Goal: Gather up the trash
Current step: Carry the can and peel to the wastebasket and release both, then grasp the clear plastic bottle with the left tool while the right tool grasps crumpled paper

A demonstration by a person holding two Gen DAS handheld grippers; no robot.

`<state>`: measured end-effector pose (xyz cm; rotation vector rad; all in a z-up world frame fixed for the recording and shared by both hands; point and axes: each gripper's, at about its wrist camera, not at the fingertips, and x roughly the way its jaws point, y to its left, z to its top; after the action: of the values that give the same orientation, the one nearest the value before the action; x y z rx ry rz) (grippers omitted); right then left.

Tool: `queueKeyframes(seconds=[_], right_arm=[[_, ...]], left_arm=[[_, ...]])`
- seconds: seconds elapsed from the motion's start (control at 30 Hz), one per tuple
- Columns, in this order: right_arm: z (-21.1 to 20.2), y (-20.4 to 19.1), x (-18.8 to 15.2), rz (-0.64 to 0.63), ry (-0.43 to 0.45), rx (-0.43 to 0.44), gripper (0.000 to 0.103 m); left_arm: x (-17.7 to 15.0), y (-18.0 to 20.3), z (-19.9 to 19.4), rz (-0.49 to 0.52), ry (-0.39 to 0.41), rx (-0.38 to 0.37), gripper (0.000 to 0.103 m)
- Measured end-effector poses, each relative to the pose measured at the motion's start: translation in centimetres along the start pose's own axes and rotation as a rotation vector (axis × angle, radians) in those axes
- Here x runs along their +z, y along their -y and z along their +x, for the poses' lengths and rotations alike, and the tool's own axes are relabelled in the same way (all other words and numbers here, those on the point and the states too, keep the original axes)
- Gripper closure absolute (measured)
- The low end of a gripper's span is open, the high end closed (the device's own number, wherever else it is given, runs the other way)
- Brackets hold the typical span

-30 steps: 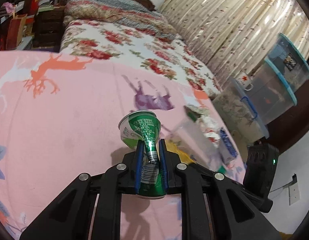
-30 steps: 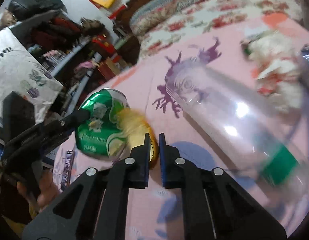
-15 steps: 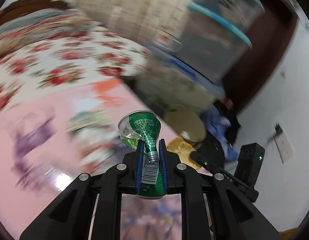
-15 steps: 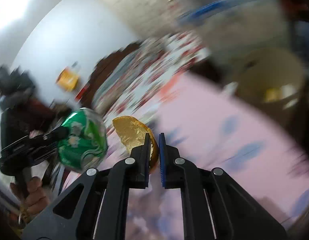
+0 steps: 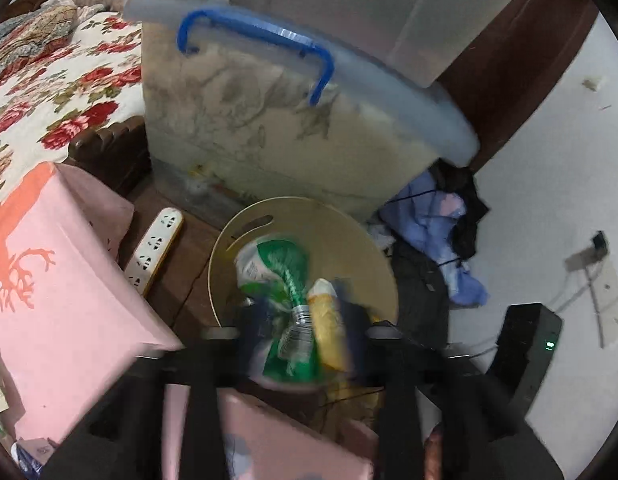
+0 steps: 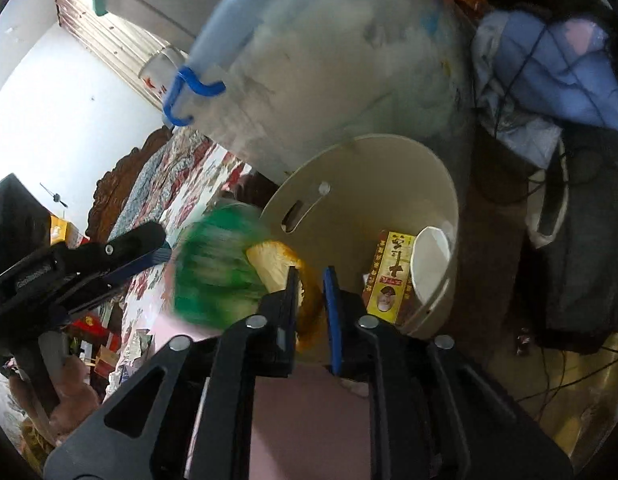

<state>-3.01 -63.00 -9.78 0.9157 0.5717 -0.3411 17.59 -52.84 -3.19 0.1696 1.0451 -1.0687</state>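
The left gripper (image 5: 305,320) has its jaws spread wide, and the blurred green can (image 5: 285,280) sits loose between them above the bin (image 5: 349,240). The right gripper (image 6: 311,276) is parted too, with the yellow peel (image 6: 277,260) between its fingers; whether they still pinch it I cannot tell. The bin (image 6: 369,168) holds a yellow box (image 6: 391,276) and a white cup (image 6: 429,264). A storage tub (image 5: 269,120) stands behind.

storage bin (image 5: 269,128) | power strip (image 5: 155,248) | floral bedspread (image 5: 49,92) | blue clothes (image 6: 557,68)
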Motion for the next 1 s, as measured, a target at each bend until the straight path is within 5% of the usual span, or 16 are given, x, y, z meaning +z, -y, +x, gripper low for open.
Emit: queueKeyframes(seconds=[0.13, 0.27, 0.47, 0.67, 0.8, 1.0], right_arm=[[-0.9, 0.0, -0.3, -0.015, 0.076, 0.007, 0.031], [-2.4, -1.1, -0.9, -0.038, 0.121, 0.032, 0.033], [-4.6, -5.3, -5.3, -0.089, 0.095, 0.126, 0.040], [-3.1, -12.3, -13.1, -0.191, -0.106, 0.262, 0.062], [-1.1, -17.6, -18.7, -0.287, -0.259, 0.322, 0.063], [1.5, -22.4, -24.6, -0.344, -0.420, 0.330, 0.062]], left_arm=[[-1.0, -0.3, -1.6, 0.010, 0.030, 0.008, 0.048], [-2.9, -0.8, -7.0, 0.017, 0.088, -0.023, 0.048], [-11.3, -3.8, -18.1, 0.006, 0.182, -0.049, 0.048], [-23.0, -12.6, -28.0, -0.190, 0.232, 0.099, 0.048], [-29.7, -18.0, -32.1, -0.363, 0.235, 0.172, 0.048], [-35.2, -20.1, -34.7, -0.444, 0.264, 0.217, 0.038]])
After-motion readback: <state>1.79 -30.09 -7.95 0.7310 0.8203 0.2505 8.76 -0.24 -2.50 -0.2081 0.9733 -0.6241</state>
